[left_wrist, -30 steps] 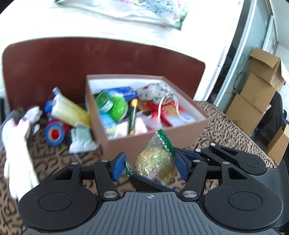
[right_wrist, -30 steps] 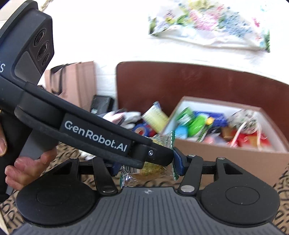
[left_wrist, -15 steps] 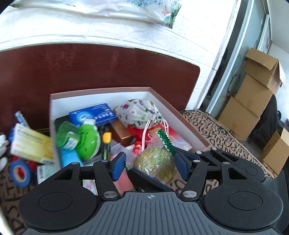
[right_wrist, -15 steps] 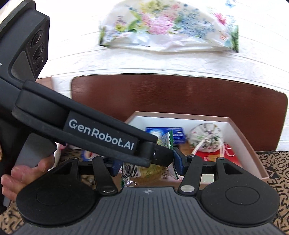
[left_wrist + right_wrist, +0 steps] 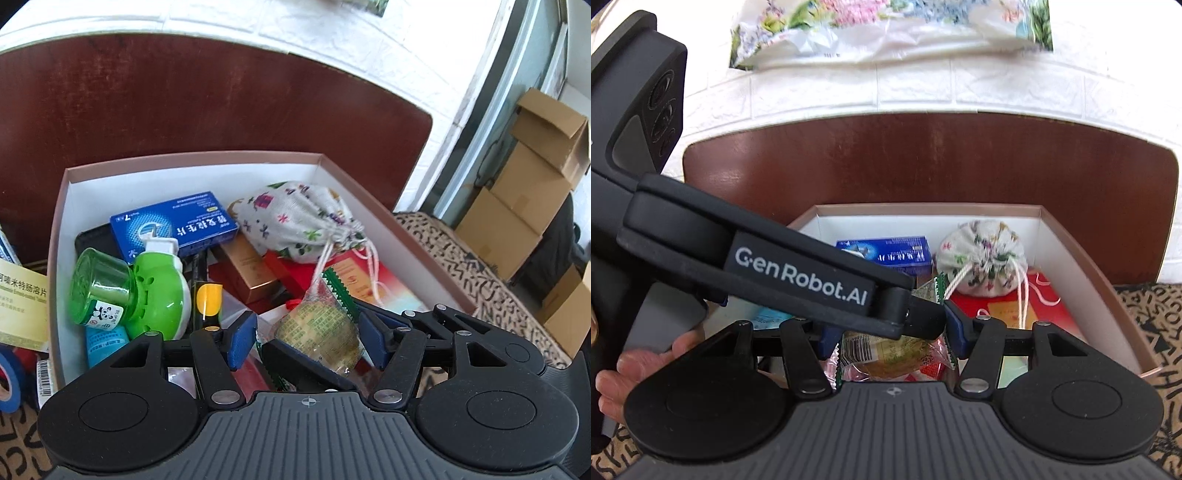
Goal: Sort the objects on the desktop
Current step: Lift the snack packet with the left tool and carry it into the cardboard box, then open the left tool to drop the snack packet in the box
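A clear snack packet (image 5: 317,332) with a yellowish cake and green crimped edges hangs over the near part of the open brown box (image 5: 192,158). In the right wrist view the packet (image 5: 886,354) spans my right gripper (image 5: 892,338), whose blue pads press on both of its ends. My left gripper (image 5: 306,339) stands around the same packet, with a gap showing at its left pad. One finger (image 5: 306,365) of the right gripper passes under the packet. The left gripper's body (image 5: 798,280) crosses the right wrist view, held by a hand (image 5: 646,373).
The box holds a floral drawstring pouch (image 5: 295,218), a blue medicine carton (image 5: 173,225), a green plug-in bottle (image 5: 147,291) and red packs. A yellow carton (image 5: 22,302) and blue tape (image 5: 9,380) lie left of it. A brown board (image 5: 221,103) stands behind, cardboard boxes (image 5: 517,206) at right.
Both grippers moved forward together with the packet, from in front of the box's near wall to over its contents. The box now fills both views.
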`<control>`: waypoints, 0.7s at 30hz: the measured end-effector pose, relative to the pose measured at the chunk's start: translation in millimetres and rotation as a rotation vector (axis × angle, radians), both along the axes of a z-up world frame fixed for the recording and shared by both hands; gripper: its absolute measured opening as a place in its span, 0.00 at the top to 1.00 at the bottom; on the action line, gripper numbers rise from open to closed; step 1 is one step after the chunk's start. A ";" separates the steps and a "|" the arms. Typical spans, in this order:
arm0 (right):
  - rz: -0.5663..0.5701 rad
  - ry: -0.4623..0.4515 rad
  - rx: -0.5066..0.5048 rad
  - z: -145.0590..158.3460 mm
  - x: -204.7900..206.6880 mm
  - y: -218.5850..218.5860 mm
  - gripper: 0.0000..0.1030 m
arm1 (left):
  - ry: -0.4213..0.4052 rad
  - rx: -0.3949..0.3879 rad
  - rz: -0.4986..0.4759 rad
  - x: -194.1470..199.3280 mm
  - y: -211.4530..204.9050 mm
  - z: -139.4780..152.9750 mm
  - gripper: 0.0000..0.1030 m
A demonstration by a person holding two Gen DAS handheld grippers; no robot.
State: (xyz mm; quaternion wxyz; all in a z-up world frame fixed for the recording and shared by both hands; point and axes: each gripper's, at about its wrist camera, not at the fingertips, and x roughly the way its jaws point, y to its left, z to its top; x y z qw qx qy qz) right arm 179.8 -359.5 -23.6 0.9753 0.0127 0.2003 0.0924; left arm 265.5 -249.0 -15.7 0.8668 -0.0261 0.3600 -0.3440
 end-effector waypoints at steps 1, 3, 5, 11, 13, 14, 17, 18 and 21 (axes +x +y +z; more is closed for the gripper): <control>-0.002 0.004 0.005 -1.8 1.8 0.0 0.40 | 0.005 0.002 0.003 2.6 -0.4 -2.0 0.37; -0.006 0.014 0.016 -5.7 5.3 0.1 0.40 | 0.015 -0.001 0.006 7.1 0.2 -5.2 0.37; -0.009 0.020 0.020 -8.9 7.9 0.4 0.40 | 0.020 -0.003 0.009 9.6 0.7 -7.5 0.37; -0.004 0.036 0.005 -13.9 8.0 -0.1 0.39 | -0.005 -0.031 -0.002 7.8 4.8 -16.6 0.36; -0.003 0.034 0.003 -14.3 5.4 -0.1 0.39 | -0.009 -0.037 0.003 6.3 5.5 -16.1 0.29; -0.005 0.033 0.003 -14.4 4.5 -0.1 0.38 | -0.010 -0.039 0.002 5.7 5.4 -15.5 0.25; -0.013 0.037 0.001 -14.1 4.3 -0.1 0.34 | -0.022 -0.042 0.005 2.6 4.8 -14.1 0.21; -0.016 0.039 0.000 -13.1 6.8 1.2 0.32 | -0.024 -0.046 0.009 1.3 5.3 -13.4 0.20; -0.028 0.032 -0.005 -11.2 1.0 1.8 0.24 | -0.024 -0.072 0.022 -3.1 8.9 -10.7 0.13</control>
